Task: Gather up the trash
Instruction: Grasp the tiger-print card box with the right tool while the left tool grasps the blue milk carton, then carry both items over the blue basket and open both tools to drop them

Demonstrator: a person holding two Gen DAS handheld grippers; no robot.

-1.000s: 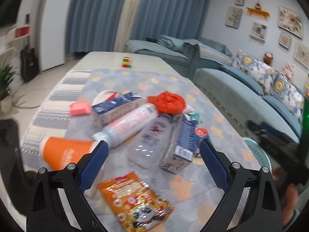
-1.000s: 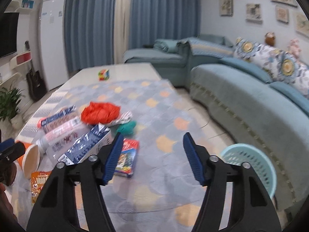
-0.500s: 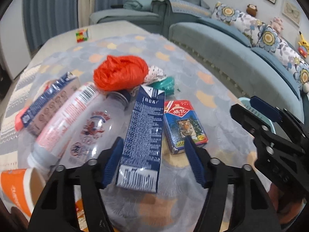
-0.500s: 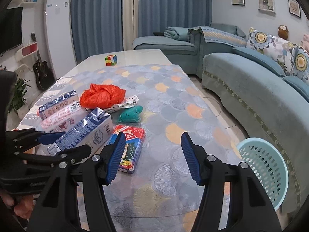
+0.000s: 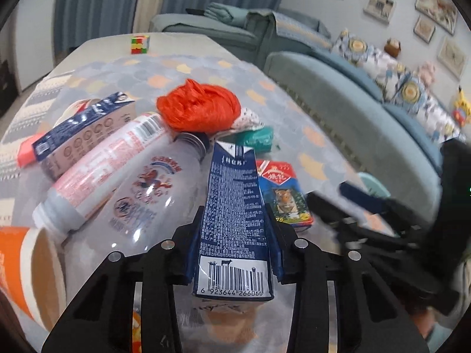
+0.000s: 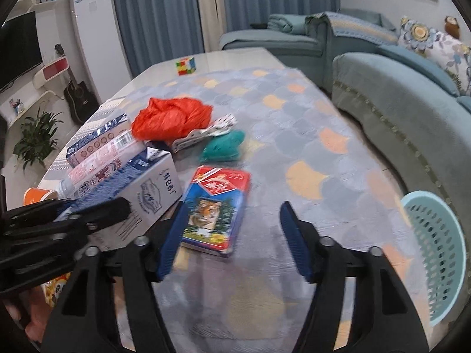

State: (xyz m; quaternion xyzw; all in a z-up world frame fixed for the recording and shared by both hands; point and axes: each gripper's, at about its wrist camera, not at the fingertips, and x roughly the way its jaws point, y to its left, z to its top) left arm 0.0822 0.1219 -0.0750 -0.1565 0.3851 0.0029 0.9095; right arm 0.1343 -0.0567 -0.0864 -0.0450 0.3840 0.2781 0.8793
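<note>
A blue and white milk carton (image 5: 232,206) lies on the patterned tablecloth (image 6: 309,153), resting against a clear plastic bottle (image 5: 147,200). My left gripper (image 5: 234,209) has its jaws closing on the carton, and both blue pads touch its sides. My right gripper (image 6: 231,206) hangs low over the table with its jaws opening and nothing gripped. A red and blue box with a tiger picture (image 6: 215,206) lies just ahead of the right gripper's left finger. The right wrist view shows the left gripper (image 6: 88,217) clamped on the carton (image 6: 147,194).
Around the carton lie an orange plastic bag (image 5: 198,107), a pink-labelled bottle (image 5: 103,170), a second carton (image 5: 82,129), an orange cup (image 5: 26,270) and a teal wad (image 6: 223,147). A light blue basket (image 6: 435,253) stands by the sofa (image 6: 397,103). A puzzle cube (image 6: 185,65) sits far back.
My left gripper moved forward and down over the blue carton and its jaws narrowed onto it. My right gripper sank toward the table and its jaws widened.
</note>
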